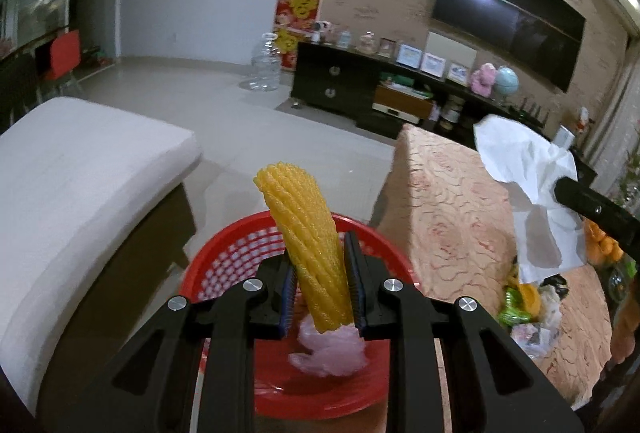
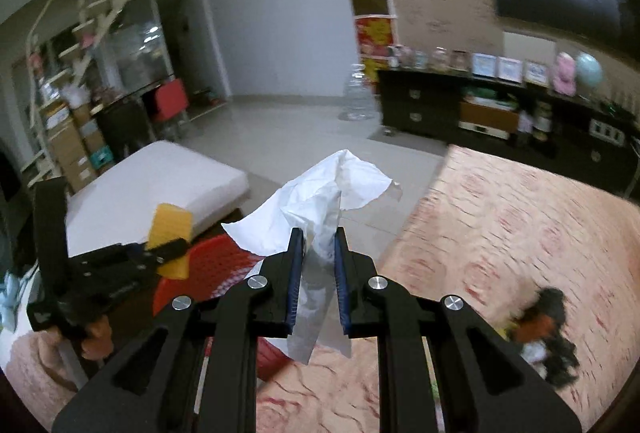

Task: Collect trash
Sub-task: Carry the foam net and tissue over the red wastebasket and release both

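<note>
**Both grippers carrying trash above the red basket**

The left gripper (image 1: 320, 297) is clamping a yellow foam net sleeve (image 1: 308, 249) between its blue pads. The sleeve is standing nearly upright, its upper end rising well clear of the fingertips and leaning slightly to the left in the left wrist view, its lower end poking out just below the pads. Directly beneath the gripper the red basket (image 1: 224, 265) is sitting on the floor, between a white cushion (image 1: 80, 169) and the table with the pink patterned cloth (image 1: 452, 201). A crumpled pink bag (image 1: 332, 349) is lying inside the basket, just under the sleeve's lower end; whether the two are touching cannot be told.

The right gripper (image 2: 318, 273) is pinching a crumpled white paper (image 2: 320, 197). The paper is fanning out above and to the left of the fingertips, and a strip of it is hanging down between the fingers. In the right wrist view this gripper is hovering at the table's near edge, with the basket (image 2: 224, 257) to its left and lower. The left gripper (image 2: 168, 249) and its yellow sleeve (image 2: 170, 229) are showing there too, above the basket's far side.

A heap of further litter (image 1: 524, 305) is lying on the tablecloth, well apart from both grippers; it is too blurred to itemise.
</note>
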